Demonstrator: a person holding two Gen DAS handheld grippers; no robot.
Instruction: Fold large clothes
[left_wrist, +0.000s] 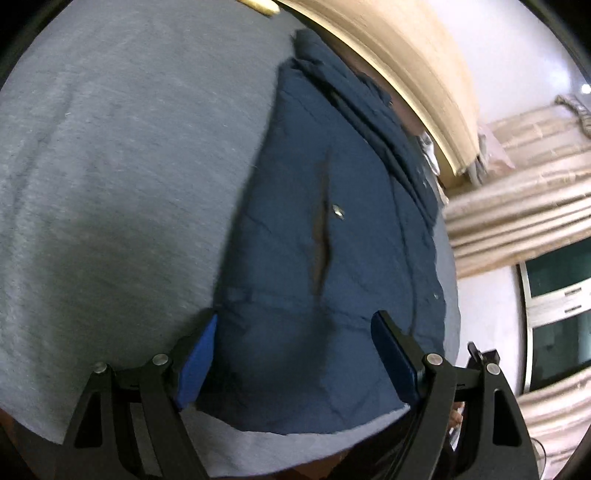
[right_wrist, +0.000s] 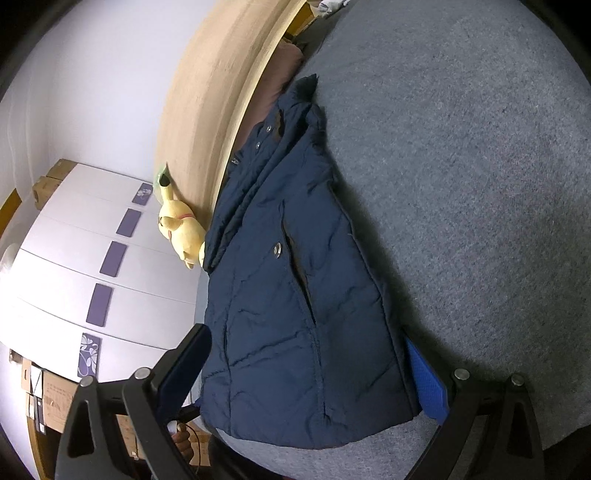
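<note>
We see the navy padded vest (right_wrist: 295, 295) folded on the grey bed (right_wrist: 480, 184) | left gripper (left_wrist: 295, 354) spread over it | right gripper (right_wrist: 314, 373) spread astride its near hem | no containers.

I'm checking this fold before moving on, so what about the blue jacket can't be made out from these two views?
- Jacket collar end: left wrist view, motion blur smears it.
- Jacket sleeves: right wrist view, none visible; folded under or absent, cannot tell.
- Bottom hem corners: both views, left tongs and right tongs fingers cover them.
- Underside on the grey blanket: hidden by the jacket itself.
</note>
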